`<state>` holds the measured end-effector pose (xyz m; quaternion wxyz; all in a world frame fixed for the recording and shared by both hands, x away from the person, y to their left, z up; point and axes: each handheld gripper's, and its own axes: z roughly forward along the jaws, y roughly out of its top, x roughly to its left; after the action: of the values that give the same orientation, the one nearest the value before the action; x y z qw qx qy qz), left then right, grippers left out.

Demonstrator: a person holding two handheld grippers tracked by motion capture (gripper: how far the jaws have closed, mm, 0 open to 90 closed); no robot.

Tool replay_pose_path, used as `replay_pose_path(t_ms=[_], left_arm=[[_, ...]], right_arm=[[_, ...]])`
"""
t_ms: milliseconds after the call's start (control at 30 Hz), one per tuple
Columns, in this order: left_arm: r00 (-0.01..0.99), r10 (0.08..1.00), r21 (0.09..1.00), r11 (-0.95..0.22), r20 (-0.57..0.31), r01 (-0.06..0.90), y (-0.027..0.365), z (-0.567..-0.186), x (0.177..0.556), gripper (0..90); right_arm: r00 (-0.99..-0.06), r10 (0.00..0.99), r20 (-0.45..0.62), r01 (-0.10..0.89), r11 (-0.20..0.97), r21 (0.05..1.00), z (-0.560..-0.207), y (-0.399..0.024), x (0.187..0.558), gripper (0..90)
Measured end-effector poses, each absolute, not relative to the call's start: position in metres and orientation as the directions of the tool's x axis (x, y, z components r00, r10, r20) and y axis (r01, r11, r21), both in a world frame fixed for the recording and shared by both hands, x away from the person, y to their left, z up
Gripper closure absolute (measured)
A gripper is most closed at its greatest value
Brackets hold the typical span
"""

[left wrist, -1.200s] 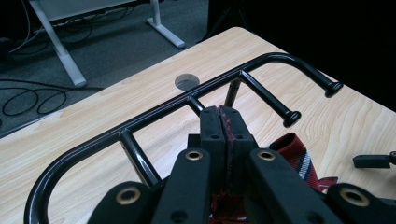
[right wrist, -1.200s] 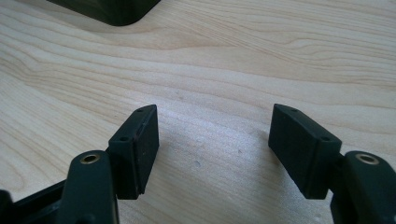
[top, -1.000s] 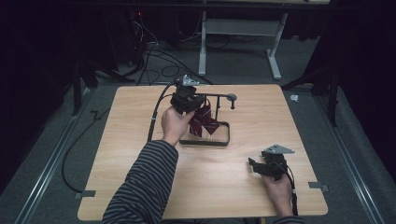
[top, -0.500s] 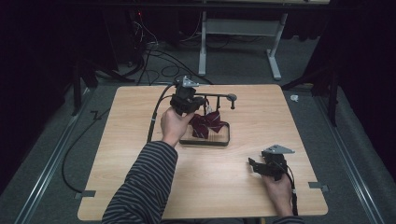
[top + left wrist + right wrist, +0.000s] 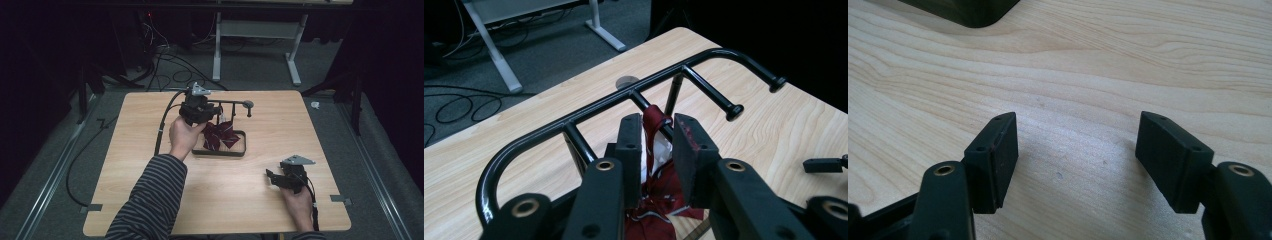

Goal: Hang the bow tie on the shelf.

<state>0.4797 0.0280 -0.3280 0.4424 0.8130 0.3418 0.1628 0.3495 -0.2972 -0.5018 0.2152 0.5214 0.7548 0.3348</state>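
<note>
So the left gripper has just been opening its jaws, no longer pinching the dark red tie, which hangs over the black rack. Right gripper sits wide apart over the table.

Camera setup: one fixed overhead, two riding on the grippers.

High view looks forward and down from the person's side, far enough to take in the whole counter. Left gripper view sits close behind its fingers, facing the black rack. Right gripper view skims low over bare wood. High and left views share the rack and dark red tie.
</note>
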Motion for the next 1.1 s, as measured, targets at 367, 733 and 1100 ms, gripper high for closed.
replay_pose_path(t_ms=[367, 733, 1100], left_arm=[[0.718, 0.695, 0.837, -0.367, -0.042, 0.405, 0.037, -0.328, 0.469, 70.4], [0.722, 0.691, 0.841, -0.363, -0.045, 0.4, 0.045, -0.328, 0.462, 70.3], [0.72, 0.692, 0.847, -0.352, -0.052, 0.399, 0.055, -0.329, 0.454, 70.0]], right_arm=[[-0.364, 0.931, 0.024, 0.643, 0.233, 0.73, -0.502, -0.297, 0.35, 34.5], [-0.364, 0.931, 0.022, 0.643, 0.234, 0.729, -0.502, -0.297, 0.349, 34.6], [-0.364, 0.931, 0.021, 0.643, 0.235, 0.729, -0.502, -0.297, 0.349, 34.5]])
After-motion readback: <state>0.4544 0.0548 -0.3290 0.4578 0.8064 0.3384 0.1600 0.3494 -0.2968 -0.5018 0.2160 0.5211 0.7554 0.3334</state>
